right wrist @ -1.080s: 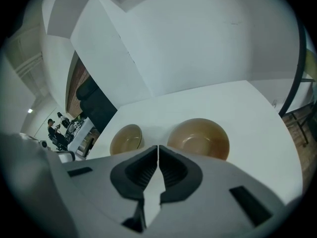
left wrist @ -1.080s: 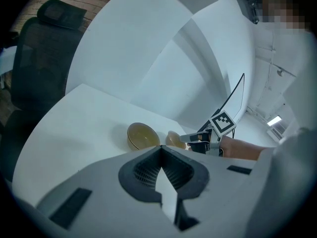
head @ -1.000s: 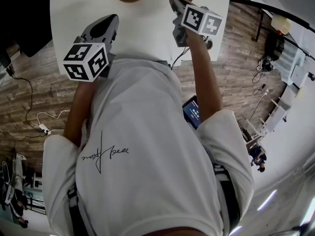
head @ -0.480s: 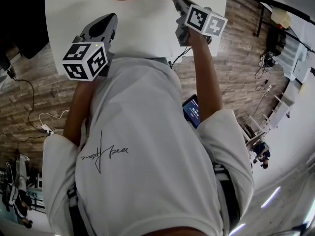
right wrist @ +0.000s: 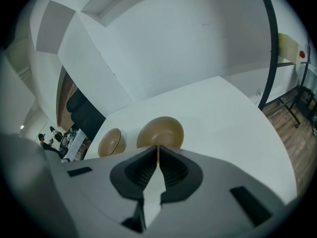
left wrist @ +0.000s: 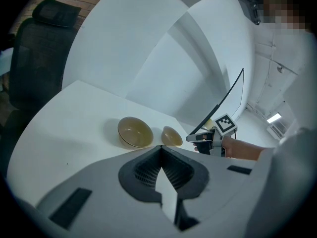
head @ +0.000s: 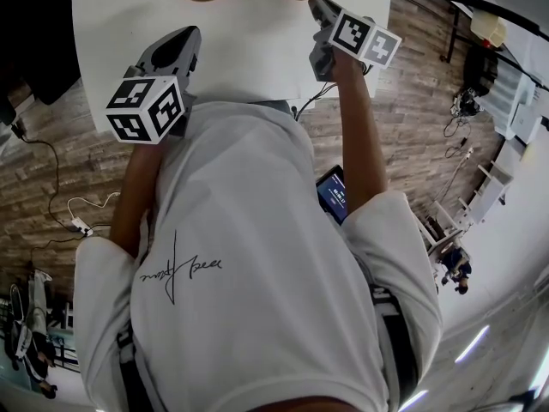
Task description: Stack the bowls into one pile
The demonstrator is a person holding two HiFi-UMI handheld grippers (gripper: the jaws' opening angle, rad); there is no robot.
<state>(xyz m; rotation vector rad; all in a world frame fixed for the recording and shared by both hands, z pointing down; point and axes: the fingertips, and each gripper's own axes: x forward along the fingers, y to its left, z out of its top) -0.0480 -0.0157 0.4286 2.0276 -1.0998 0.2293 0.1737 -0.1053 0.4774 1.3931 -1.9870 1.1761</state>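
A left bowl (left wrist: 134, 132) and a right bowl (left wrist: 172, 136), both tan, sit side by side but apart on the white table (head: 257, 41), well in from its near edge. The left gripper (left wrist: 161, 148) hangs over that near edge, jaws pressed together on nothing; the right gripper (right wrist: 158, 148), likewise closed and empty, points at the right bowl from just beside it.

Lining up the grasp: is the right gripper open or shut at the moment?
Shut, and empty. In the right gripper view the right gripper has its jaw tips pressed together, and the nearer bowl lies beyond the tips, not between them.
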